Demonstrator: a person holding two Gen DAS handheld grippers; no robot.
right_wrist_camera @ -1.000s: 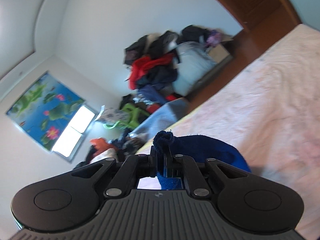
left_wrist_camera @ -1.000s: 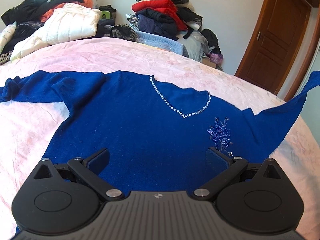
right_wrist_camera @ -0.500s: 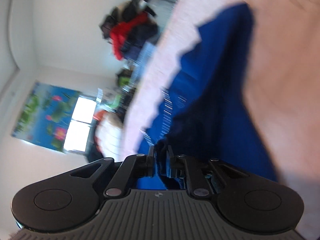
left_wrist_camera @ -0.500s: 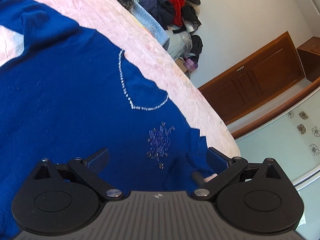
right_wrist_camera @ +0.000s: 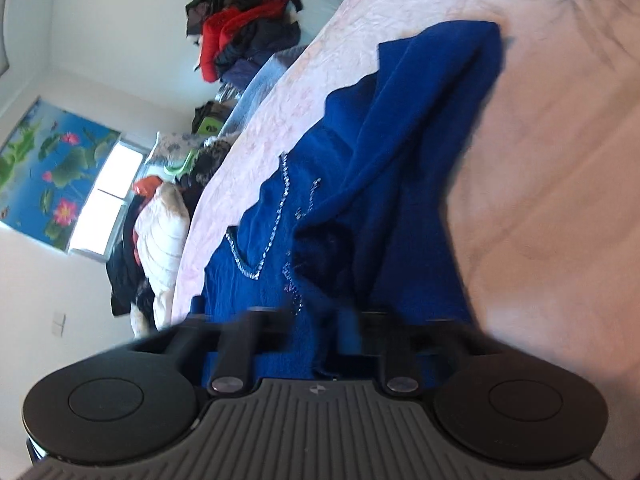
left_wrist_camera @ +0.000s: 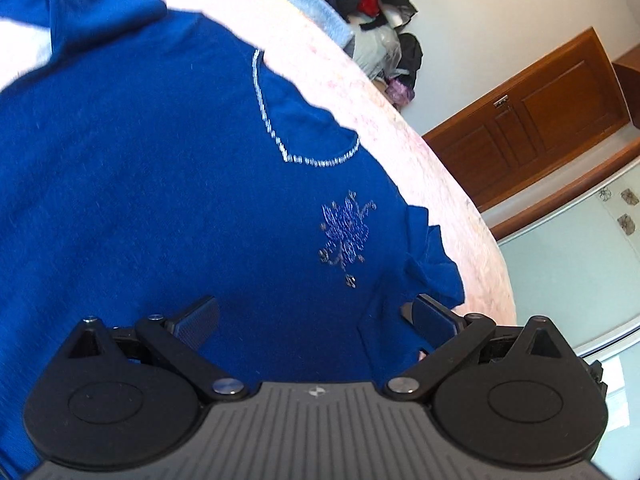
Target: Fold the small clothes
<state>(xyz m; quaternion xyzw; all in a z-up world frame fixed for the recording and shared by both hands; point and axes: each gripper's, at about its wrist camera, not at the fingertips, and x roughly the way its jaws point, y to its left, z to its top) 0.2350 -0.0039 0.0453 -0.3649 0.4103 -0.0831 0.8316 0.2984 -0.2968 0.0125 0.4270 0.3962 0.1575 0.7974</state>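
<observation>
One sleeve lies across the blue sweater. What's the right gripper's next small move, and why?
Probably open the right gripper and let the sleeve go. Its jaws have just been closing, with blue fabric between them, and the sleeve already lies folded across the front of the sweater, beside the beaded neckline.

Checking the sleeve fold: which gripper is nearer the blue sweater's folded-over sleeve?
Right. The right gripper sits at the folded-over sleeve; the left gripper hovers open above the blue sweater hem.
</observation>
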